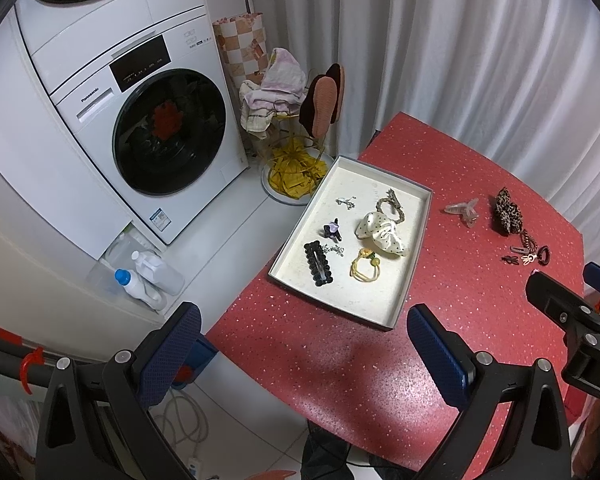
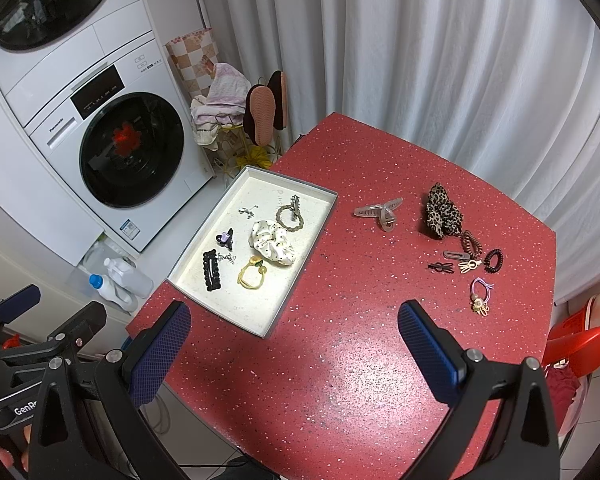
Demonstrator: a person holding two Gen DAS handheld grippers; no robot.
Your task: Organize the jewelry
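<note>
Panasonic washer (image 1: 140,128), jewelry tray (image 1: 414,232)

A red table (image 2: 340,360) has a wide bare stretch at its near edge, open for reaching in. To the left a shallow tray (image 2: 188,258) holds hair accessories, with bare floor at its near end. To the right, a clear claw clip (image 2: 380,212), a leopard scrunchie (image 2: 442,212) and small clips lie scattered. Between tray and clip runs an open lane.
</note>
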